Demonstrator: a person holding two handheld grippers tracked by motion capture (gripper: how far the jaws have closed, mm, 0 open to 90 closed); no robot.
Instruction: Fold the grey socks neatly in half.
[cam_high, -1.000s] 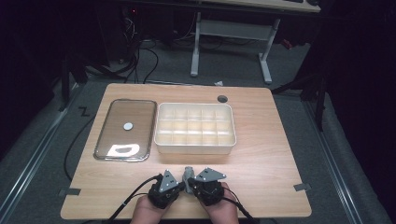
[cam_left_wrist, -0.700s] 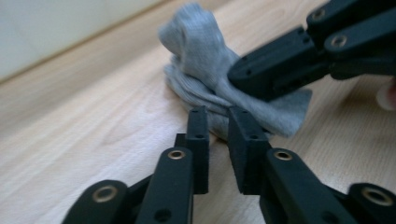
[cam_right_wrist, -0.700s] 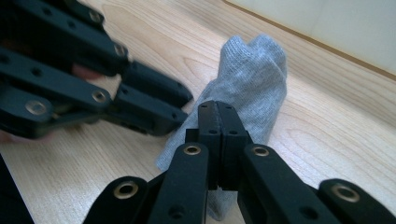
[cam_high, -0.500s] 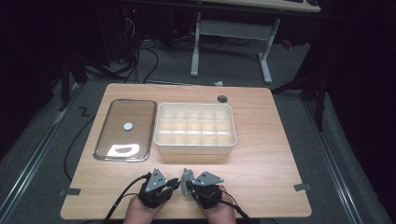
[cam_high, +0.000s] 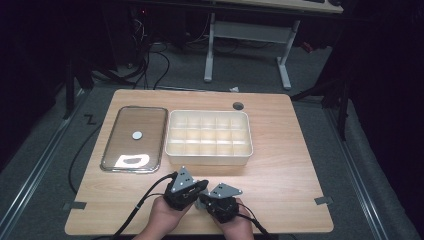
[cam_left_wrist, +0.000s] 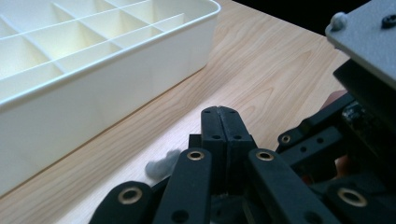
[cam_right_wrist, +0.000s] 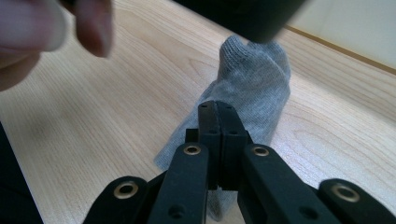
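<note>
Right gripper view puts the grey sock (cam_right_wrist: 252, 88) on the tabletop (cam_right_wrist: 116, 116) just ahead of my right tool (cam_right_wrist: 218, 109), whose jaws are pressed together over its near end (whether fabric is pinched between them I cannot tell). My left tool (cam_left_wrist: 220, 114) is closed on nothing, a scrap of grey beside it. Beyond lies the white divided bin (cam_high: 208, 137), its cells empty, with the lidded metal tray (cam_high: 134, 138) alongside. I judge the work barely begun: the sock is not yet lifted or stowed.
</note>
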